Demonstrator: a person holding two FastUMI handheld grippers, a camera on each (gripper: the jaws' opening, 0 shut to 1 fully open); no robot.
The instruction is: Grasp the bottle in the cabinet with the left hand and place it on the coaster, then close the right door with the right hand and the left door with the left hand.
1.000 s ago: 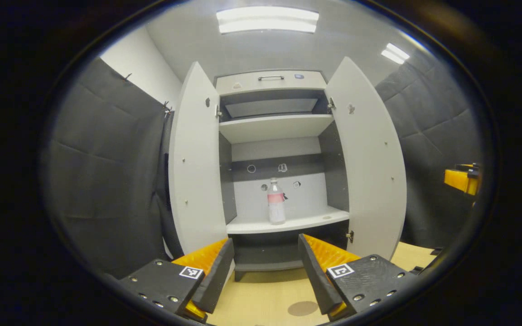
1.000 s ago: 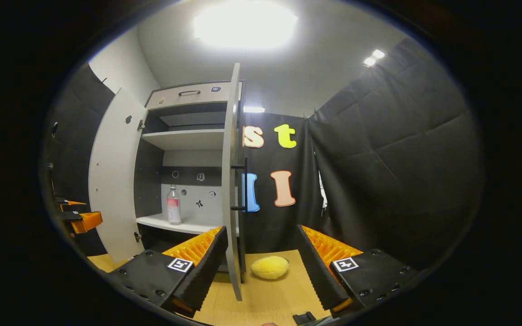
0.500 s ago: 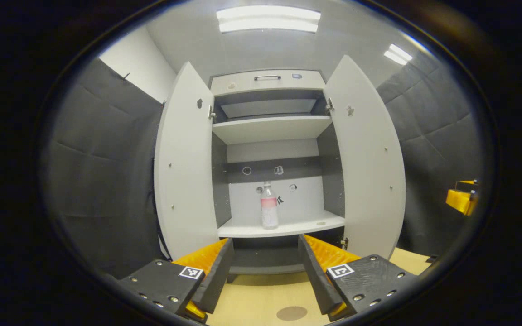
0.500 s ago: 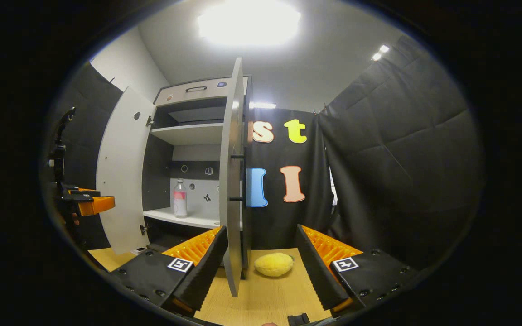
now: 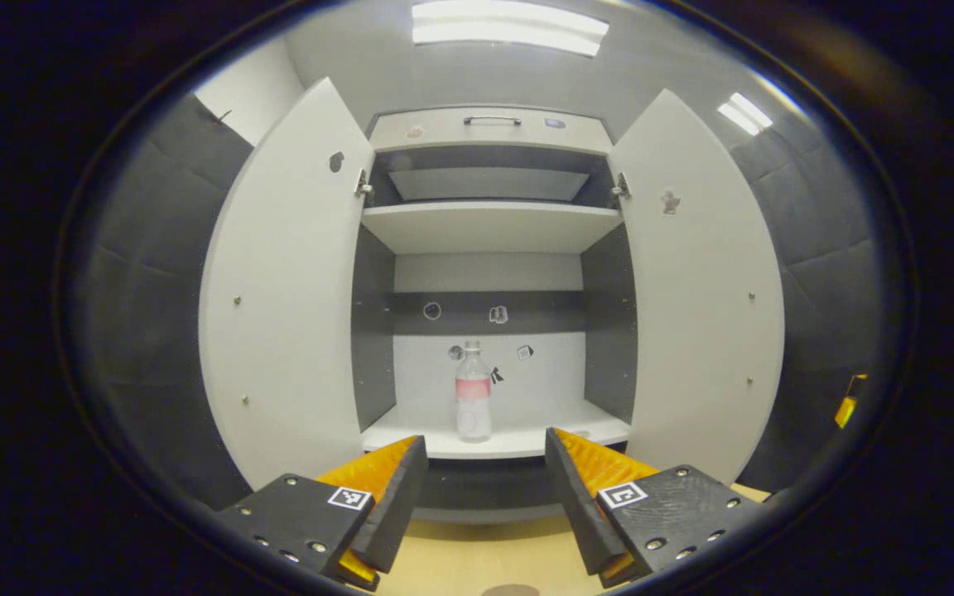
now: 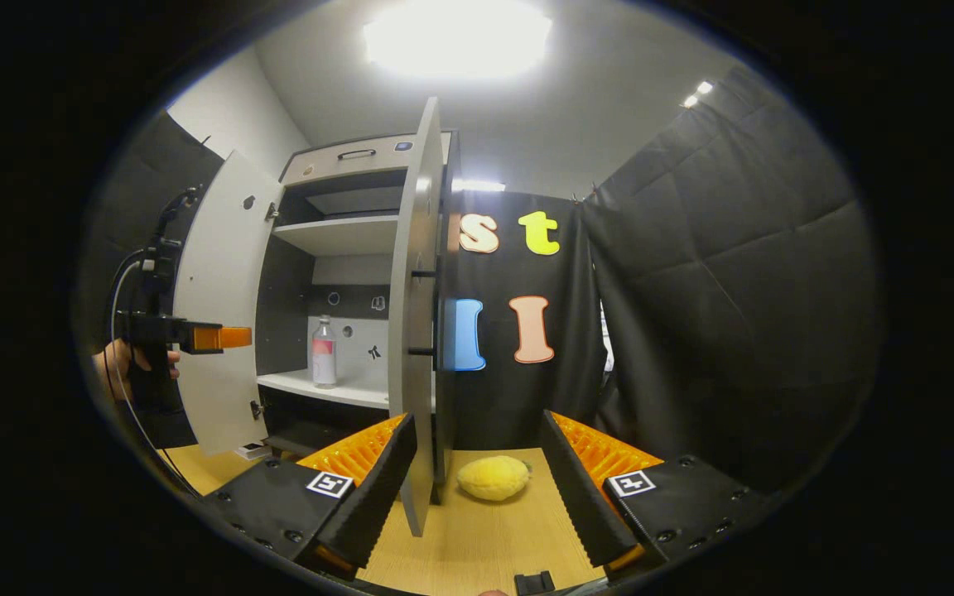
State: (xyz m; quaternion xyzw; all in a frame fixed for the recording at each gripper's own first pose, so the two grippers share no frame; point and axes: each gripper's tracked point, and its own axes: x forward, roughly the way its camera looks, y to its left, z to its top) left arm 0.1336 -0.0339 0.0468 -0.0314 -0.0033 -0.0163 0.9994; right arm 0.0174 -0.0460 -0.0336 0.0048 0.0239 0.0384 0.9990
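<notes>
In the left gripper view the left hand-held gripper point(image 5: 485, 488) gapes wide and empty before the bottle point(image 5: 474, 402) upright on the cabinet shelf point(image 5: 543, 434) between both open doors, while in the right gripper view the right hand-held gripper point(image 6: 477, 488) is spread wide, empty, above the tabletop point(image 6: 477, 546) beside the right door point(image 6: 412, 331).

The bottle point(image 5: 474, 401) stands on the cabinet's lower shelf point(image 5: 527, 434), between the left door point(image 5: 286, 290) and right door point(image 5: 705, 290).
</notes>
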